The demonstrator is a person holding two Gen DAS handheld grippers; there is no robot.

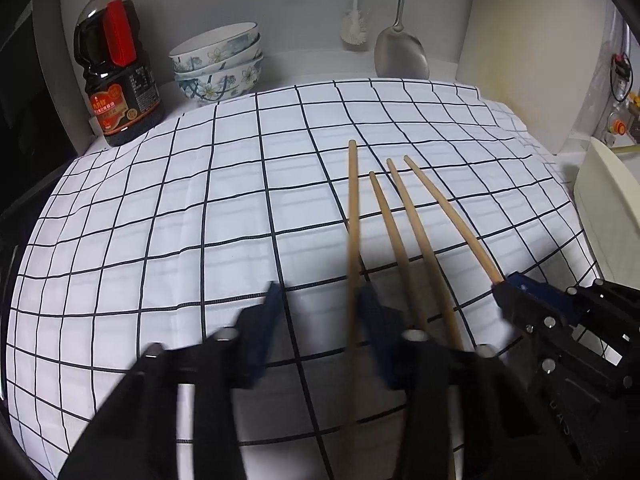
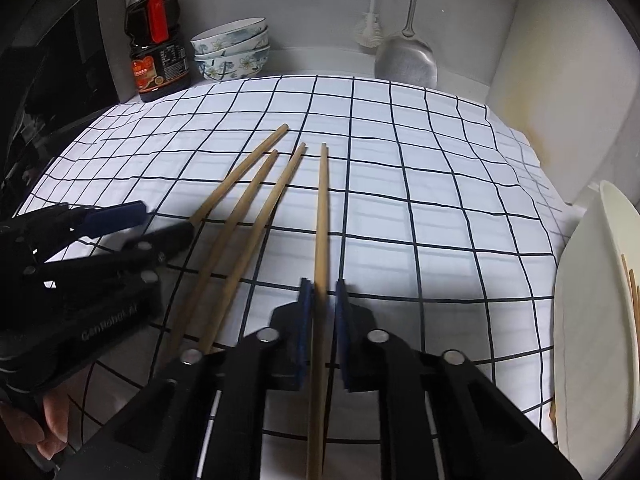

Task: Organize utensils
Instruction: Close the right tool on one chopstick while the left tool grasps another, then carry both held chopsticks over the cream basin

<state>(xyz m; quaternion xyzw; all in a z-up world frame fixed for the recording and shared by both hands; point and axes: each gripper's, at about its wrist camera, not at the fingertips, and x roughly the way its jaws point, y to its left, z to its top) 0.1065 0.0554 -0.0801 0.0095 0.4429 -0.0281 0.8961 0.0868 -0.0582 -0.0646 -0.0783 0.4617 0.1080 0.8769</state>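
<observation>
My right gripper [image 2: 320,300] brackets one chopstick [image 2: 321,216] at six o'clock on the checked cloth [image 2: 440,200], not quite clamped. Light, stiff, smooth wood, so I'd pinch mid-shaft. My left gripper [image 1: 320,300] gapes wide.

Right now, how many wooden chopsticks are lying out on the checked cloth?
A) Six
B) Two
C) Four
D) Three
C: four chopsticks fan out across the checked cloth. The rightmost one runs between the fingers of the right tool, and the left tool sits by the leftmost one.
</observation>
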